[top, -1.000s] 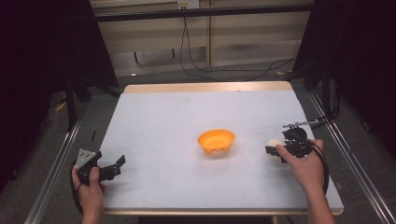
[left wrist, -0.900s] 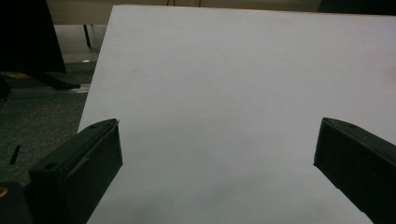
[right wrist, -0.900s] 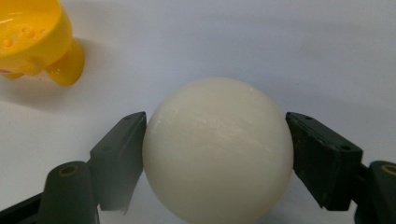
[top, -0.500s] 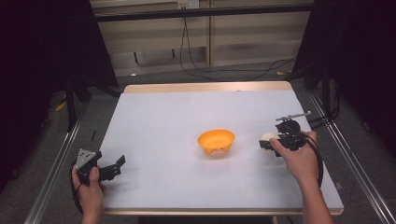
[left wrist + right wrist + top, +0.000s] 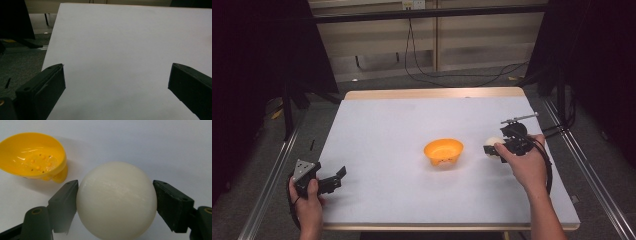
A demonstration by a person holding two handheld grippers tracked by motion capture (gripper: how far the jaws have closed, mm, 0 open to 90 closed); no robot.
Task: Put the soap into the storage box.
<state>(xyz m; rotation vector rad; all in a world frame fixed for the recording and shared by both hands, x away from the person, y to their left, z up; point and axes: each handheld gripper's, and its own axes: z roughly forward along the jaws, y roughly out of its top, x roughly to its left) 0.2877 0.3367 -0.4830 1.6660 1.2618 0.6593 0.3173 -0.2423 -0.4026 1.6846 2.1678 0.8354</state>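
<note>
Dim surroundings close in on a pale grey-white rectangular counter (image 5: 387, 145) with a light wooden edge along its far side; beyond it black cables (image 5: 422, 55) hang down a panelled wall and trail over the floor, and metal rails (image 5: 272, 175) run along the left and right of the counter.

Near the middle of the counter, a little to the right, sits a shallow, glossy orange-yellow plastic bowl (image 5: 443, 151). In the right gripper view the bowl (image 5: 32, 155) lies to the upper left, tilted, with a few small specks on its inner surface.

To the right of the bowl, near but apart from it, the person's right hand holds the right gripper (image 5: 494, 148), which points left toward the bowl. Its jaws pinch a smooth, cream-white ball (image 5: 493, 146). The right gripper view shows the ball (image 5: 116, 200) squeezed between the two black jaws, one pad pressed against each side of it. Whether the ball is touching the counter I cannot tell.

At the near left corner of the counter the person's left hand holds the left gripper (image 5: 334, 179), with a grey three-cornered plate on top. Its jaws are spread wide, and the left gripper view shows just bare counter between them.
</note>
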